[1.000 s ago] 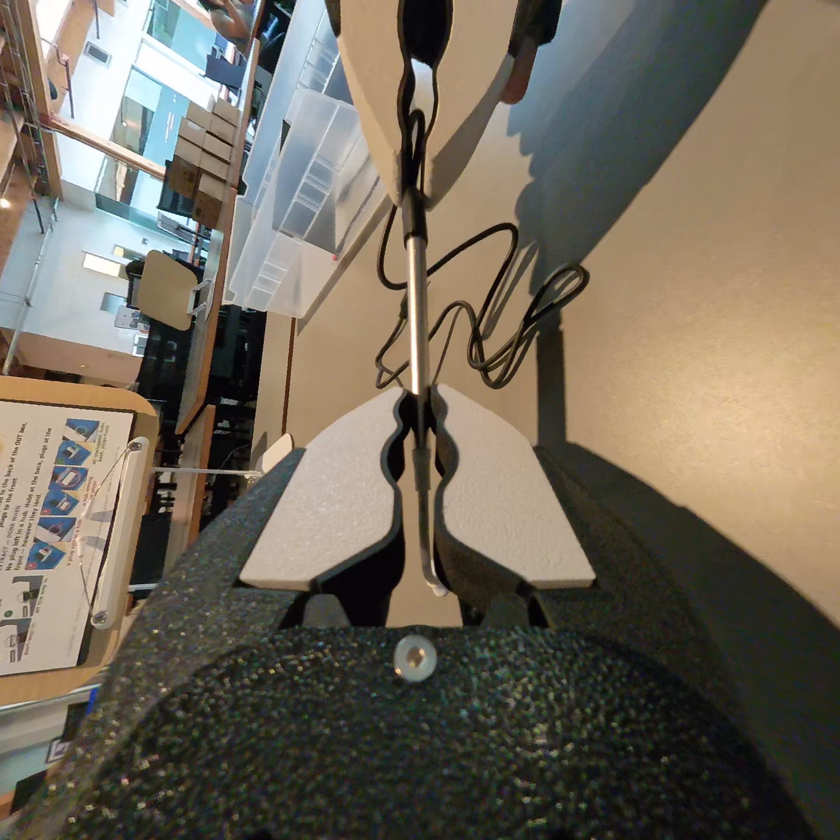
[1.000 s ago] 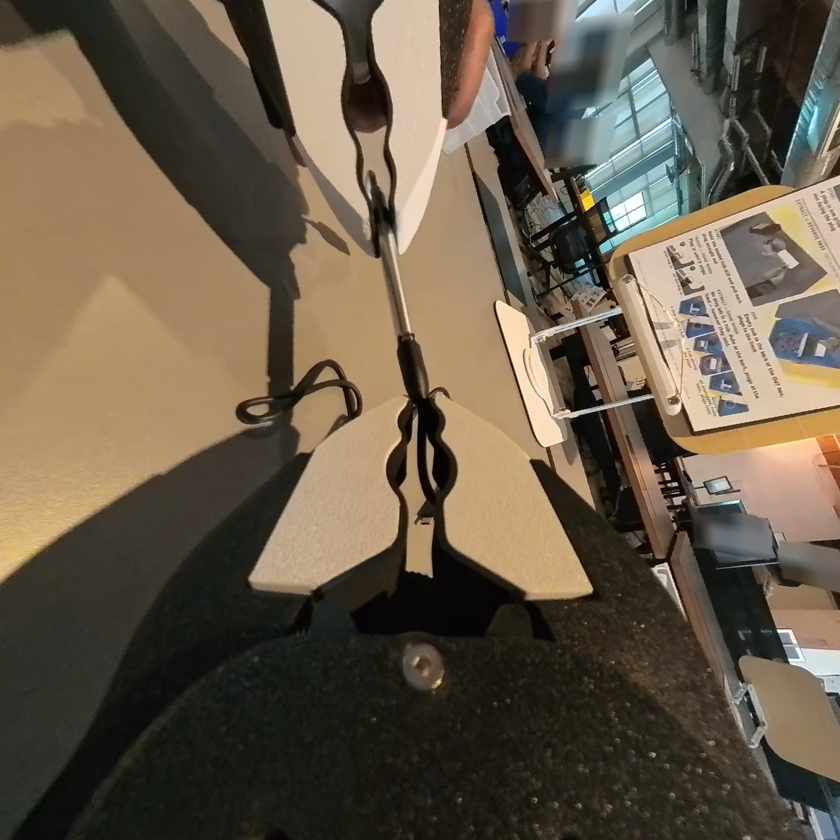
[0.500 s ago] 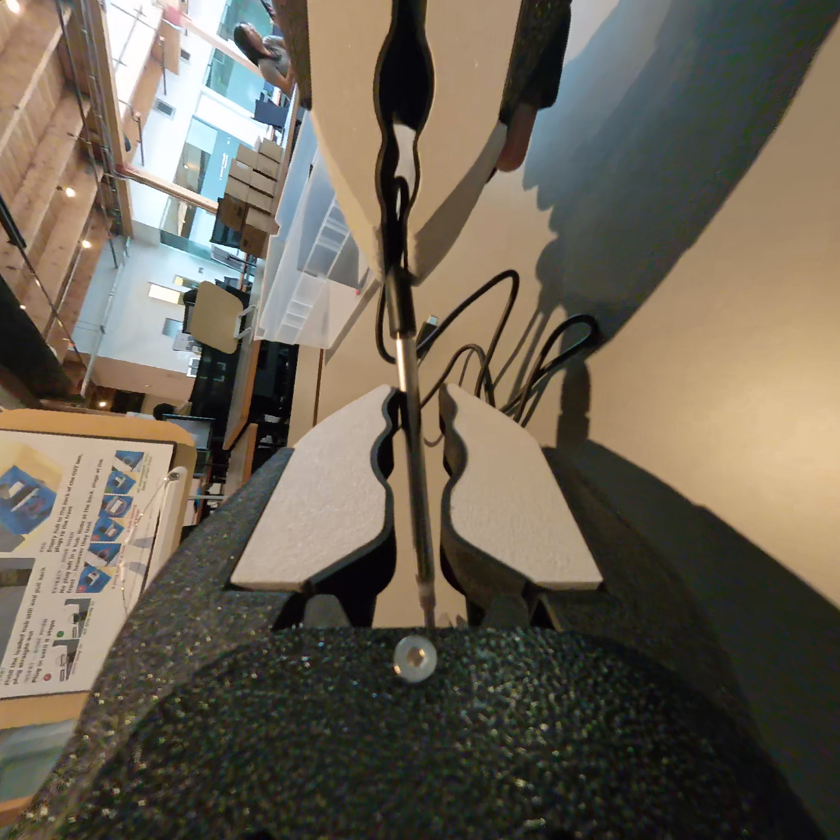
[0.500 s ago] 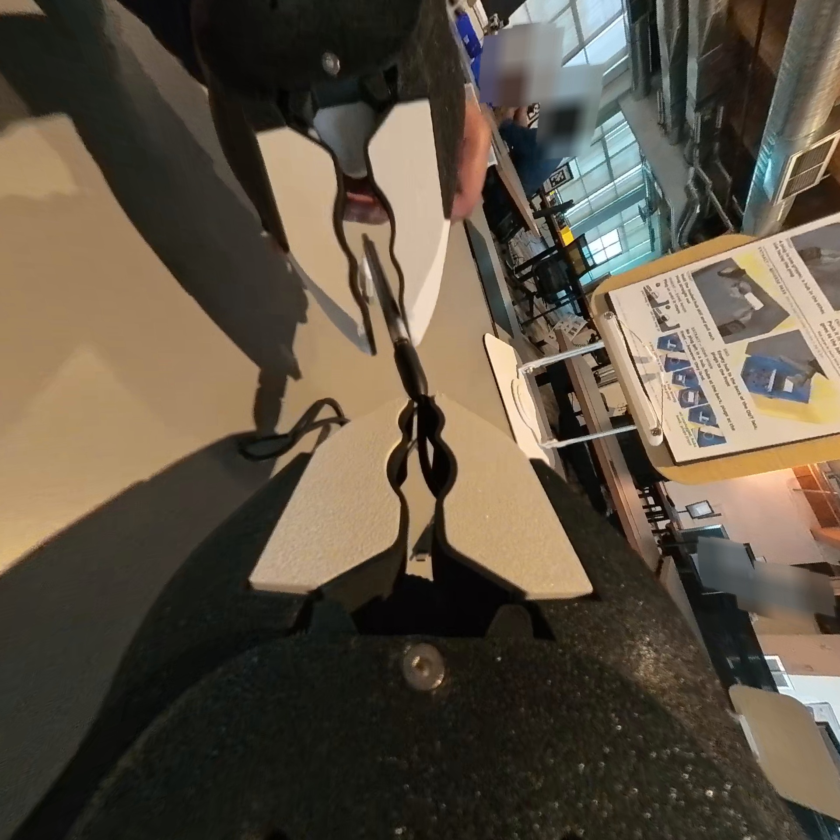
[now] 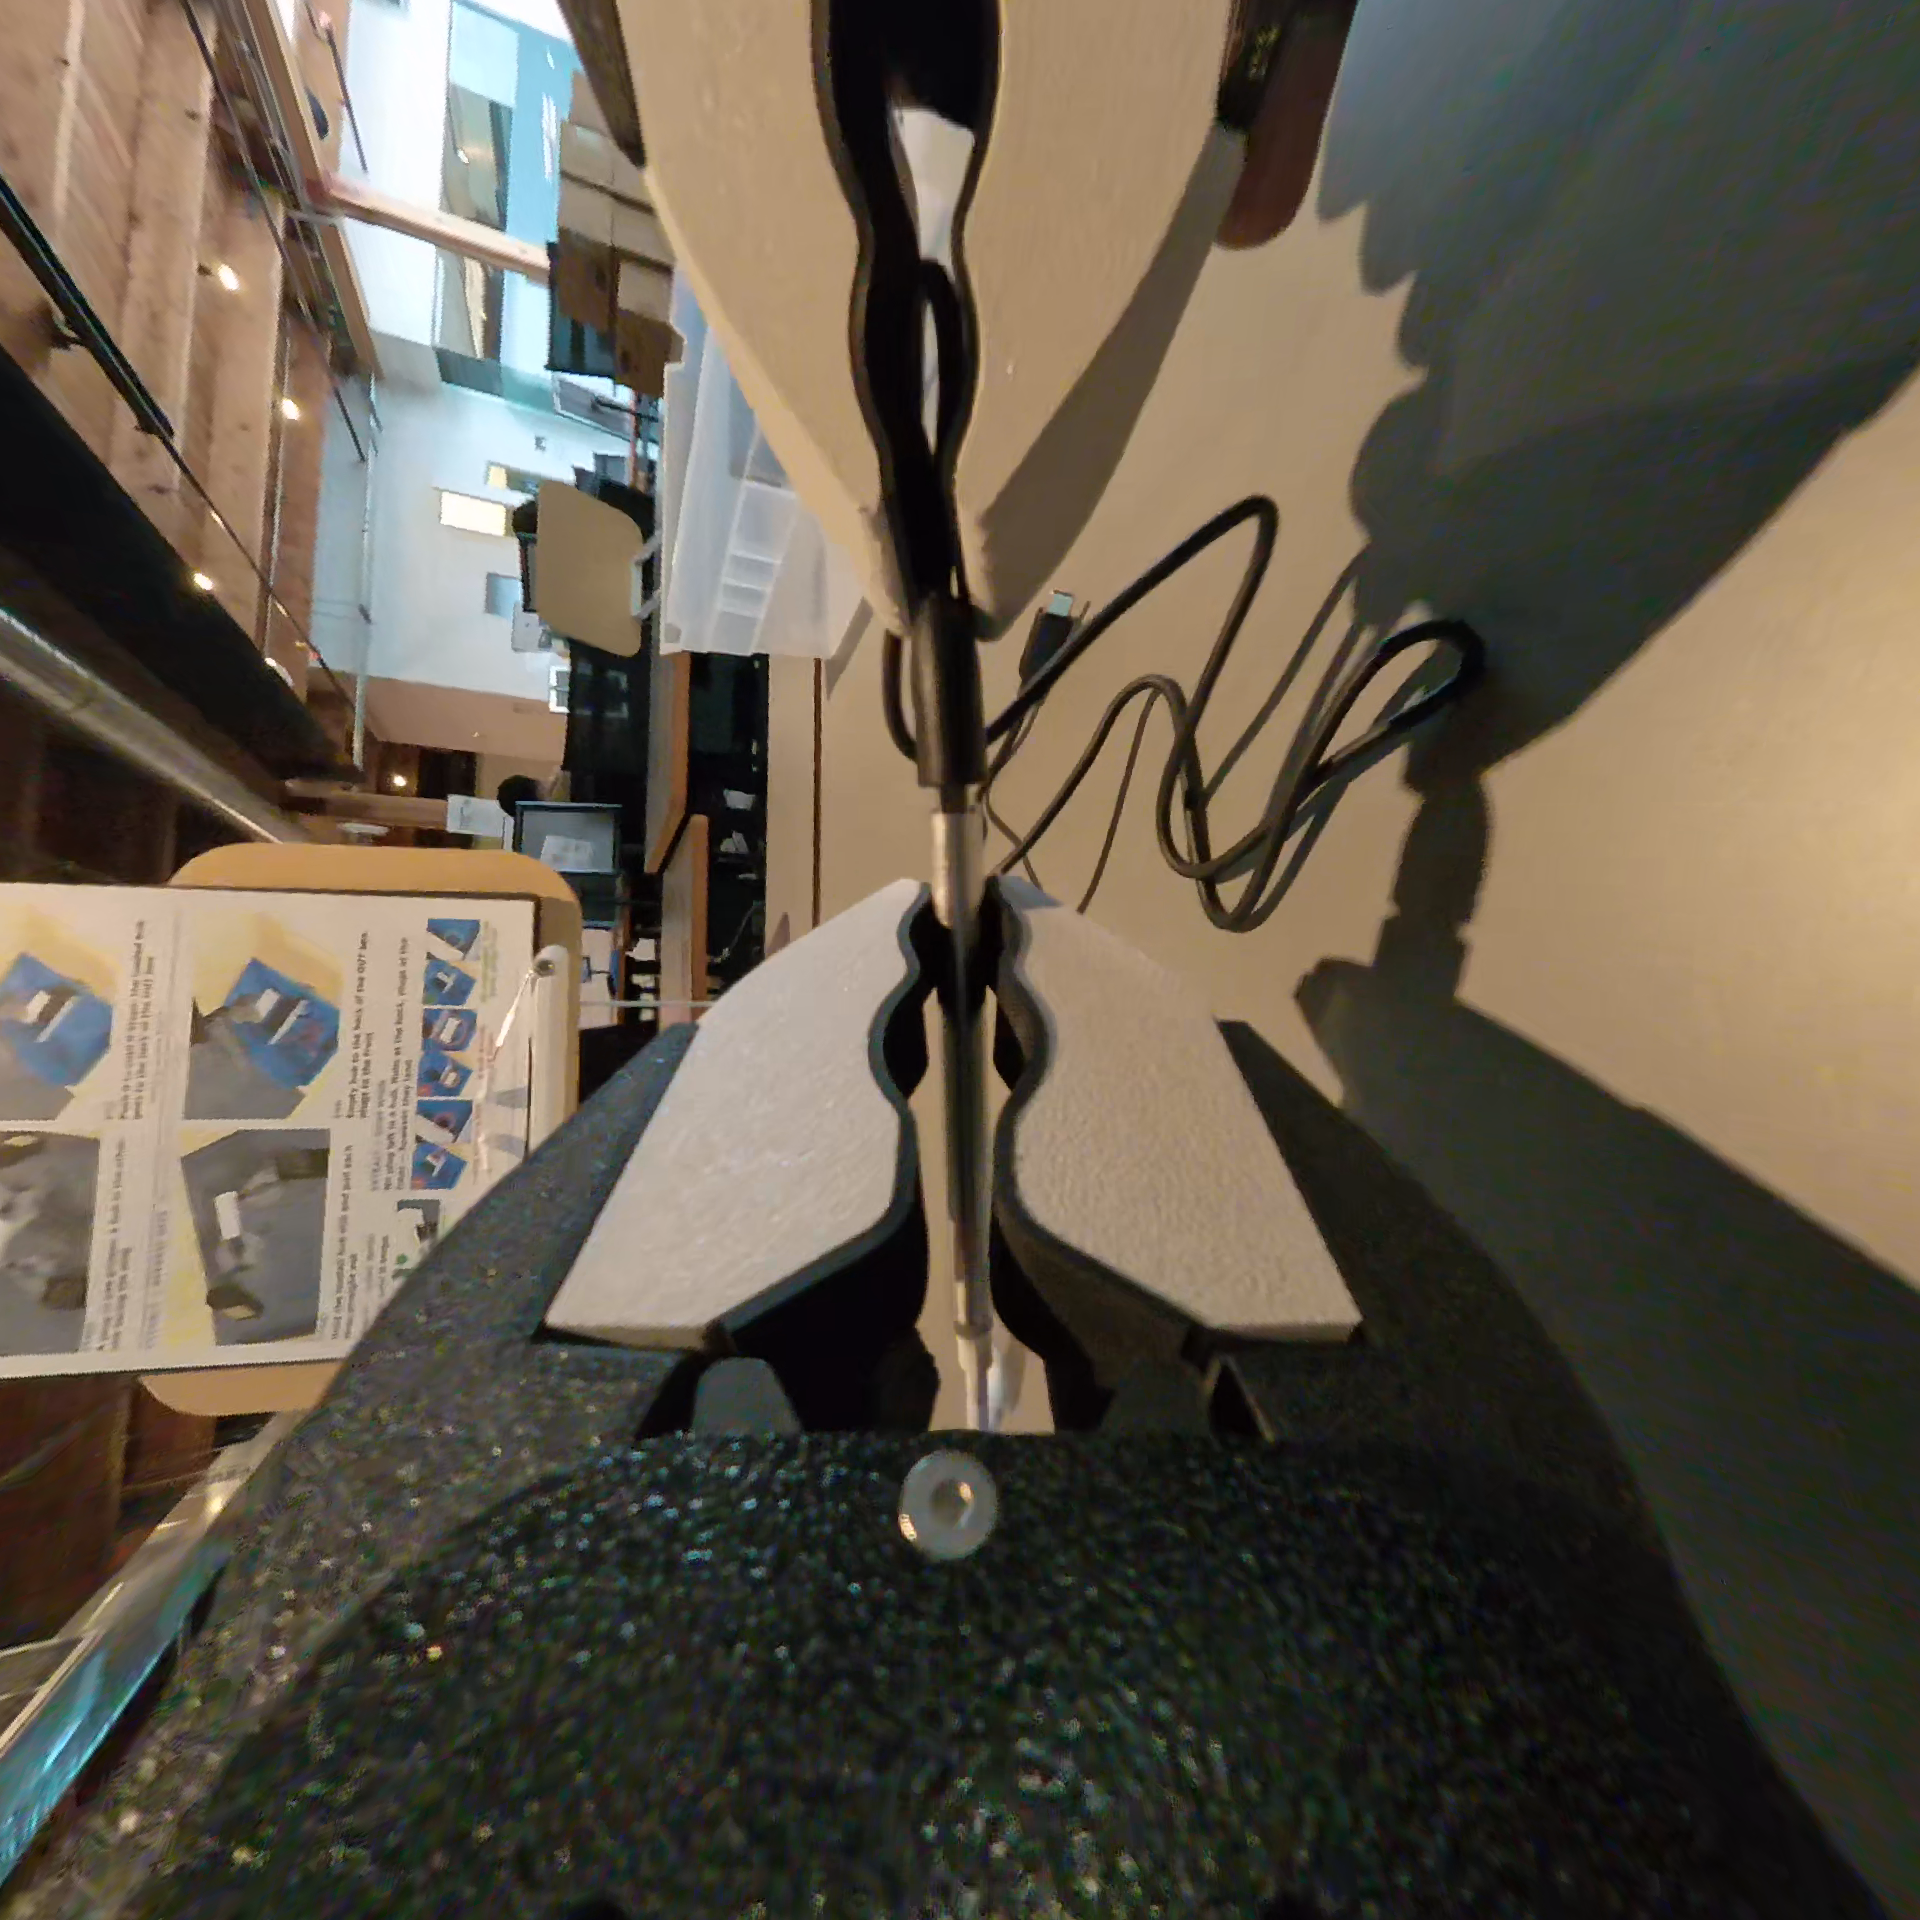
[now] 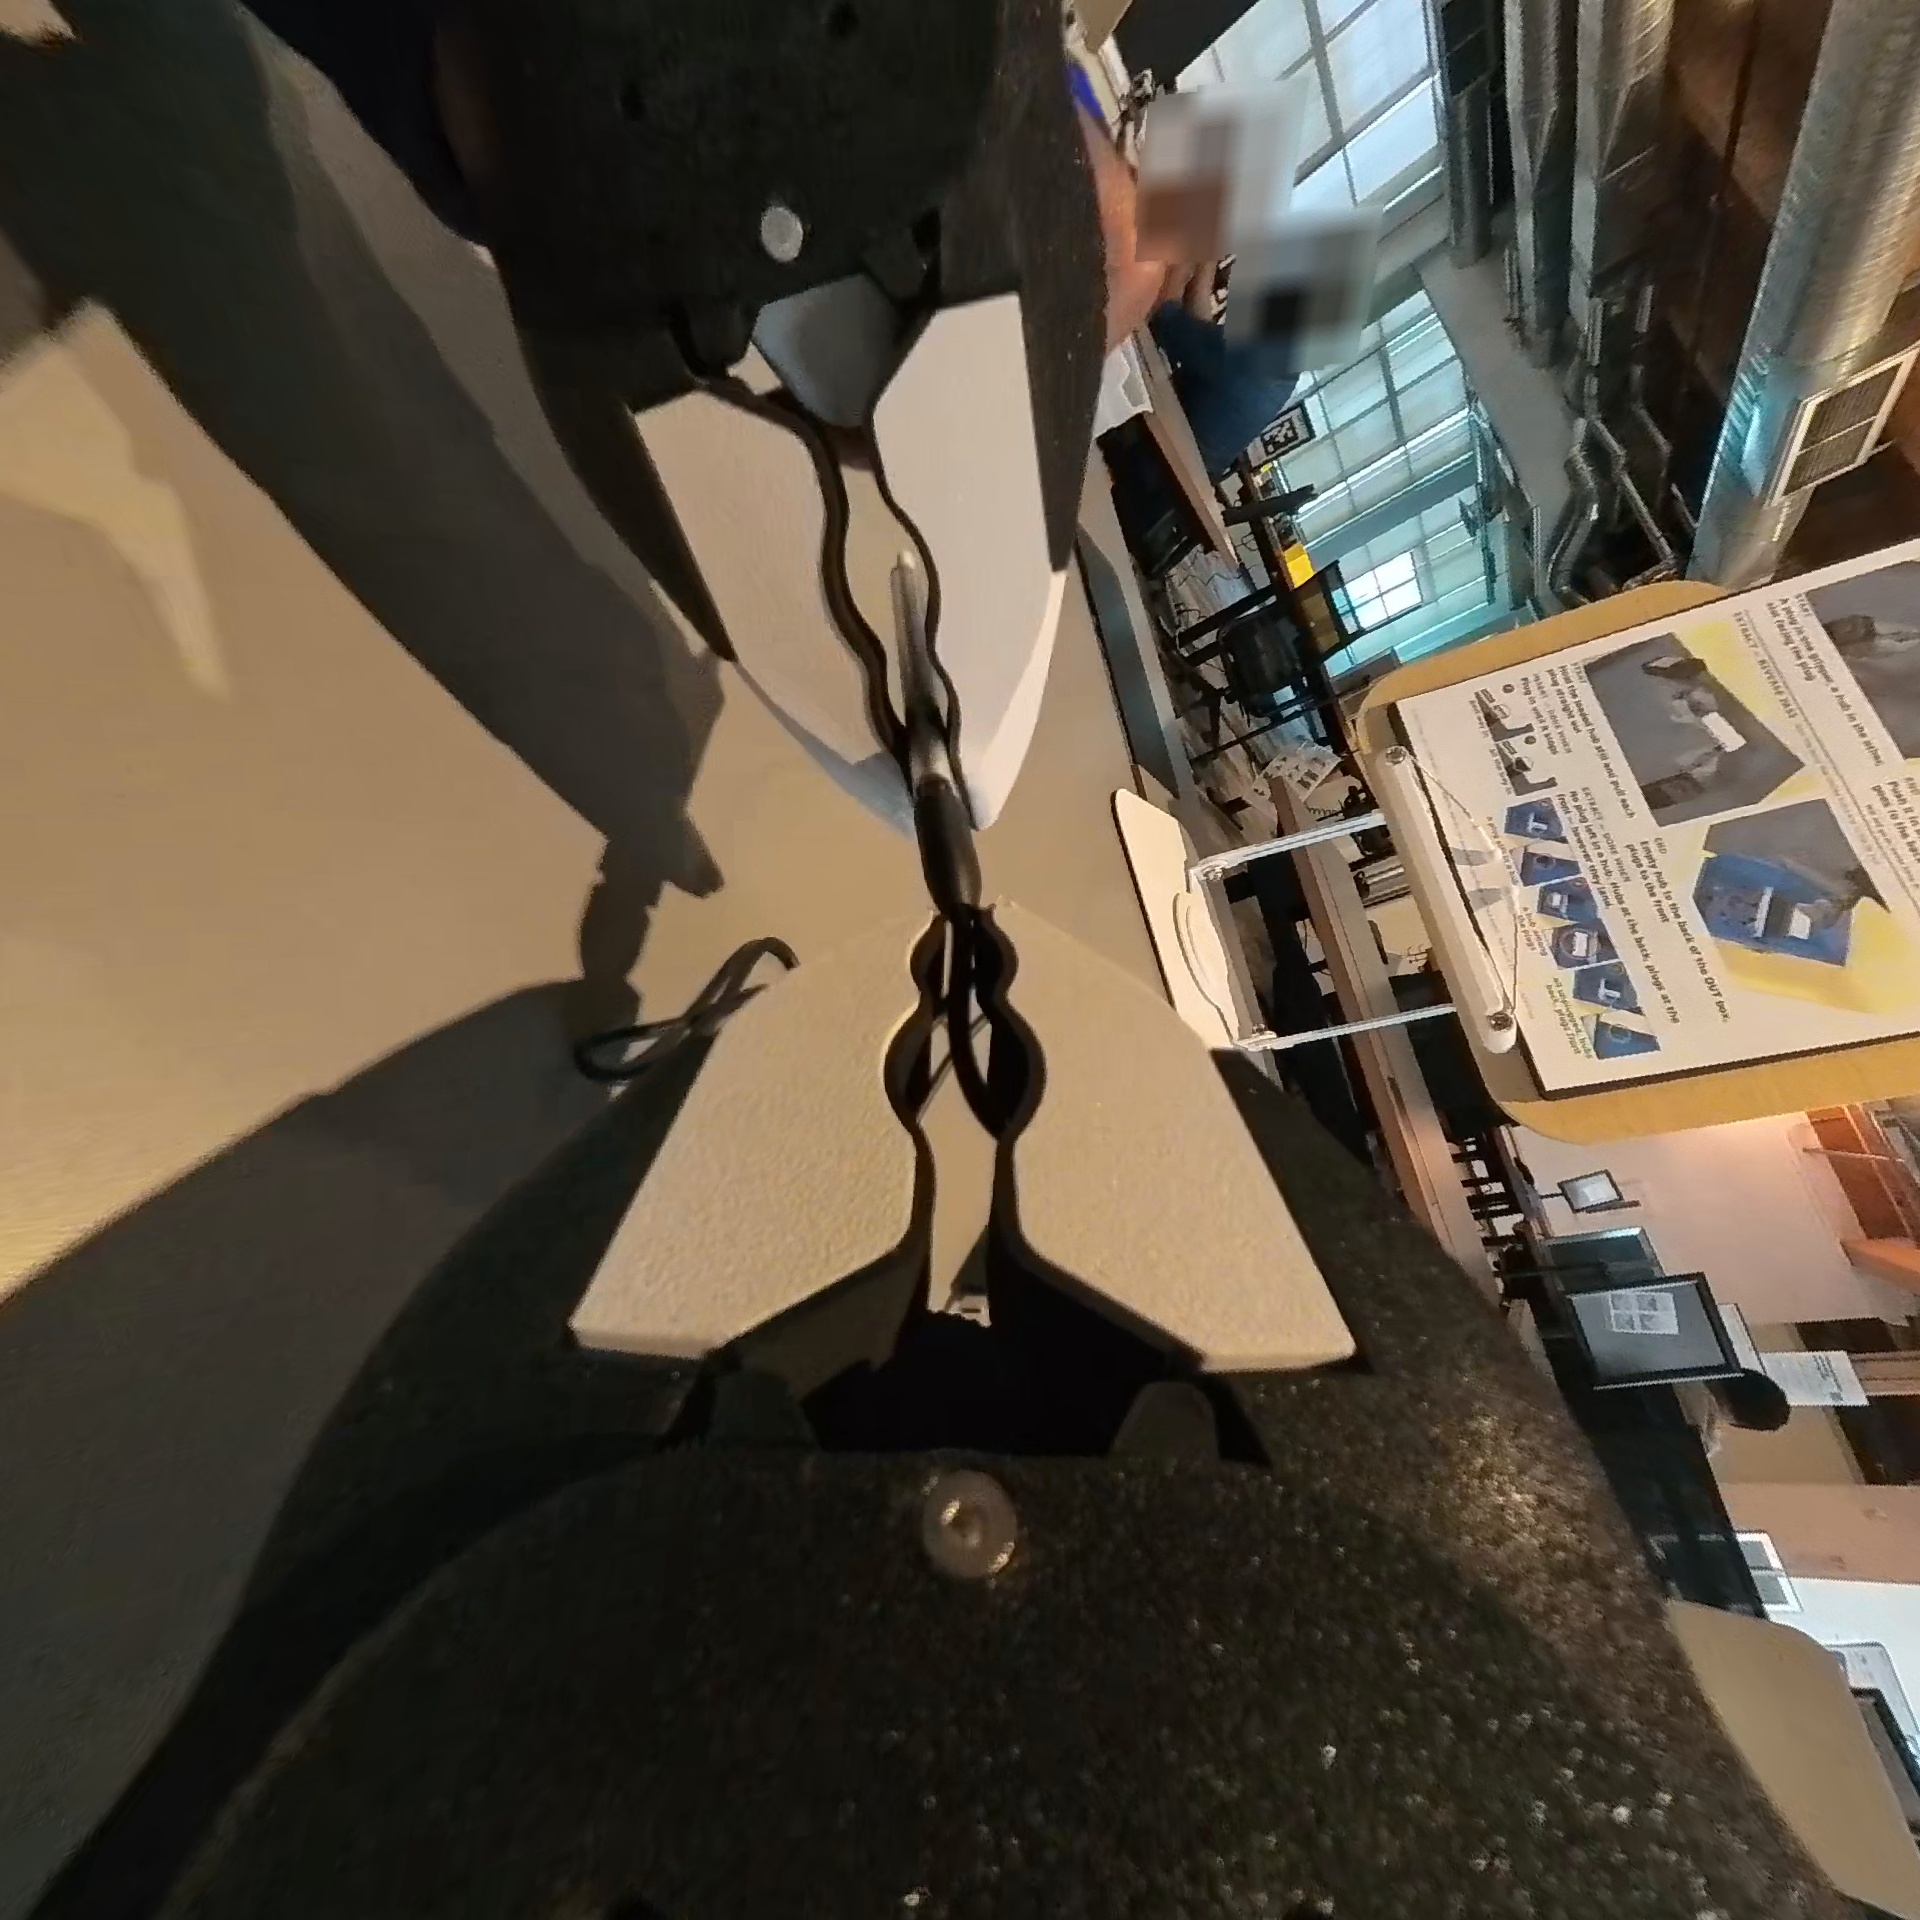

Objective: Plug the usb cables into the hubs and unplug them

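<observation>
The left gripper (image 5: 958, 914) jaws pinch a slim silver hub (image 5: 964, 1091); the right gripper (image 6: 961, 920) jaws clamp the black cable (image 6: 943, 831) plugged into it. Ports hidden; slack cable lies on the surface (image 5: 1662, 831).

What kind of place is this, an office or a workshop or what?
Probably an open workshop or lab hall: a plain worktable, an illustrated instruction board on a stand, clear storage bins, and exposed ducts overhead.
</observation>
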Demonstrator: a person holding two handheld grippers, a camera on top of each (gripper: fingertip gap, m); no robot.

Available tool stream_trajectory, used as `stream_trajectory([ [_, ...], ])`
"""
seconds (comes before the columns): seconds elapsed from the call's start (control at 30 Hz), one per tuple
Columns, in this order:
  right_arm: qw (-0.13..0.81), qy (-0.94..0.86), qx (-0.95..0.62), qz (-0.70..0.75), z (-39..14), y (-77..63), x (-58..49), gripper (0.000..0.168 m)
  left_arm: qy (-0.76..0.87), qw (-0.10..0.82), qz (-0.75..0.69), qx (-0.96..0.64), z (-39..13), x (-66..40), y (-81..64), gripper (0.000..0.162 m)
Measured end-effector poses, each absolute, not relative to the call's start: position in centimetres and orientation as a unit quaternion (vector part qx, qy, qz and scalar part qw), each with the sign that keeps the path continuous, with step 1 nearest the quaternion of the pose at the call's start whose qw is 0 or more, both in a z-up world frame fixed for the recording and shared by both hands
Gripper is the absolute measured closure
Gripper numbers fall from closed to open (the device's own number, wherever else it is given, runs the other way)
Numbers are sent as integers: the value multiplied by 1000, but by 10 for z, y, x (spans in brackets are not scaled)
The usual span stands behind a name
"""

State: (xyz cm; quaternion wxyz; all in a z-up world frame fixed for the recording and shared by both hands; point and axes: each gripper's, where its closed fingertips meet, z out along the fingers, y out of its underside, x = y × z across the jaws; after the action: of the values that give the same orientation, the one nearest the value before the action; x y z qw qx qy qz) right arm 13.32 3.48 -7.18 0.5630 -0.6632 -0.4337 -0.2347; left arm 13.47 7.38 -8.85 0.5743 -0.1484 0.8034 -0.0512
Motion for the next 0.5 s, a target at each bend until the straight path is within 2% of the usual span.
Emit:
stream_trajectory([
  [0.5,524,-412,-676,-315,-75,47,144,163,788,567,27,-238,-94,140,89,155],
])
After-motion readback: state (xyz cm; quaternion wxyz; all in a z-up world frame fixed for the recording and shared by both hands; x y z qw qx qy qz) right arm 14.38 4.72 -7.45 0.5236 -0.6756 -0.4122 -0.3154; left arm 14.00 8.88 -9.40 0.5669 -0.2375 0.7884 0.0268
